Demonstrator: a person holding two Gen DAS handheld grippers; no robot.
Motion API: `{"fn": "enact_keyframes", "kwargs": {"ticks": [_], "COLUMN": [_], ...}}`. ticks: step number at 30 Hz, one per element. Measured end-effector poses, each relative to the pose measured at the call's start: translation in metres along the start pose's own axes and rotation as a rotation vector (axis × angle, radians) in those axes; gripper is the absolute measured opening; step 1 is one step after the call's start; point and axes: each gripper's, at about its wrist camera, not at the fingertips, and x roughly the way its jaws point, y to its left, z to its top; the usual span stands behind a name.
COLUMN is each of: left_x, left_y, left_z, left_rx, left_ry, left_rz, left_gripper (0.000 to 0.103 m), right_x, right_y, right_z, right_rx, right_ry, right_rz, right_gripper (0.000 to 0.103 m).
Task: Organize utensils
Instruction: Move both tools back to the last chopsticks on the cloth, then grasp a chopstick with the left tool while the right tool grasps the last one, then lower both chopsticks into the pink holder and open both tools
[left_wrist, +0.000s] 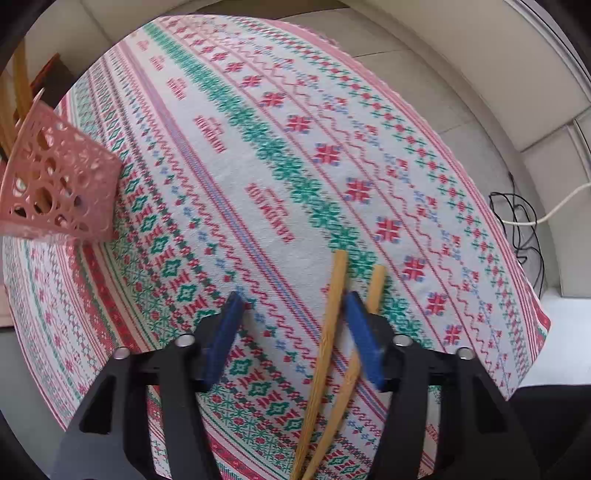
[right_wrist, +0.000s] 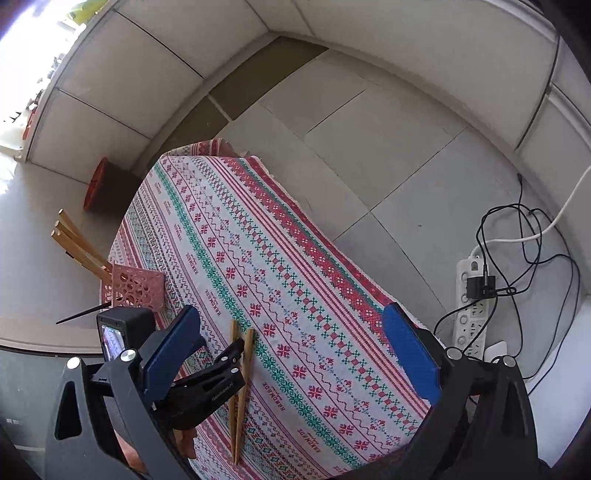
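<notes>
While chopsticks (left_wrist: 325, 354) lie near table edge (right_wrist: 369, 291)

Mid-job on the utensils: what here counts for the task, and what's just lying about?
For the job:
- two chopsticks on the tablecloth
- pink holder, chopsticks already inside
- left gripper

Just lying about:
- power strip
- cables
- orange stool

Pale tiled floor (right_wrist: 388, 122) meets white panelled walls (right_wrist: 122, 74). Daylight enters upper left. A white power strip (right_wrist: 471, 295) with black cables lies beside the cloth-covered desk (right_wrist: 295, 258).
</notes>
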Motion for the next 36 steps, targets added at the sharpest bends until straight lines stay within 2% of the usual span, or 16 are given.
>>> {"fn": "enact_keyframes", "kwargs": {"ticks": [2, 4, 8, 11, 15, 21, 25, 27, 28, 29, 30, 31, 32, 33, 34, 36], "left_x": [-0.003, -0.006, -0.009, -0.013, -0.026, -0.063, -0.085, -0.095, -0.101, -0.102, -0.108, -0.111, -0.115, -0.114, -0.118, -0.121], "left_y": [-0.008, -0.014, 0.007, 0.021, 0.030, 0.061, 0.077, 0.083, 0.087, 0.088, 0.091, 0.093, 0.095, 0.093, 0.095, 0.096], "left_z": [0.000, -0.001, -0.007, -0.015, -0.028, -0.055, -0.066, -0.071, -0.073, -0.075, -0.075, -0.077, -0.079, -0.078, -0.078, -0.075], "left_rx": [0.022, 0.022, -0.017, -0.030, -0.031, -0.076, -0.106, -0.120, -0.127, -0.131, -0.132, -0.132, -0.134, -0.137, -0.144, -0.157], "left_ry": [-0.008, -0.017, -0.045, -0.057, -0.081, -0.135, -0.169, -0.186, -0.197, -0.207, -0.214, -0.224, -0.231, -0.238, -0.249, -0.274], "left_rz": [-0.006, -0.008, -0.058, -0.089, -0.046, -0.018, -0.003, 0.001, 0.008, 0.016, 0.023, 0.030, 0.034, 0.037, 0.037, 0.035], "left_gripper": [0.039, 0.026, 0.008, 0.006, 0.006, 0.006, 0.006, 0.006, 0.006, 0.006, 0.006, 0.006, 0.006, 0.006, 0.006, 0.006], "right_x": [0.003, 0.009, 0.021, 0.031, 0.050, 0.087, 0.111, 0.128, 0.136, 0.138, 0.138, 0.138, 0.137, 0.137, 0.137, 0.135], "right_y": [-0.005, -0.008, -0.008, 0.002, 0.020, 0.053, 0.081, 0.092, 0.096, 0.103, 0.109, 0.113, 0.116, 0.116, 0.112, 0.105], "right_z": [0.001, 0.002, 0.000, -0.005, -0.017, -0.036, -0.049, -0.060, -0.066, -0.074, -0.080, -0.085, -0.088, -0.089, -0.087, -0.083], "right_rx": [0.018, 0.036, 0.046, 0.016, -0.053, -0.157, -0.227, -0.264, -0.287, -0.334, -0.374, -0.401, -0.414, -0.407, -0.373, -0.316], "right_ry": [0.002, 0.013, 0.052, 0.067, 0.099, 0.159, 0.166, 0.204, 0.228, 0.192, 0.161, 0.139, 0.124, 0.127, 0.137, 0.146], "right_rz": [-0.012, -0.022, -0.018, -0.032, -0.068, -0.108, -0.140, -0.160, -0.180, -0.223, -0.248, -0.272, -0.261, -0.244, -0.211, -0.155], "right_gripper": [0.096, 0.096, 0.096, 0.096, 0.096, 0.096, 0.095, 0.089, 0.076, 0.073, 0.064, 0.049, 0.027, 0.015, 0.009, 0.008]}}
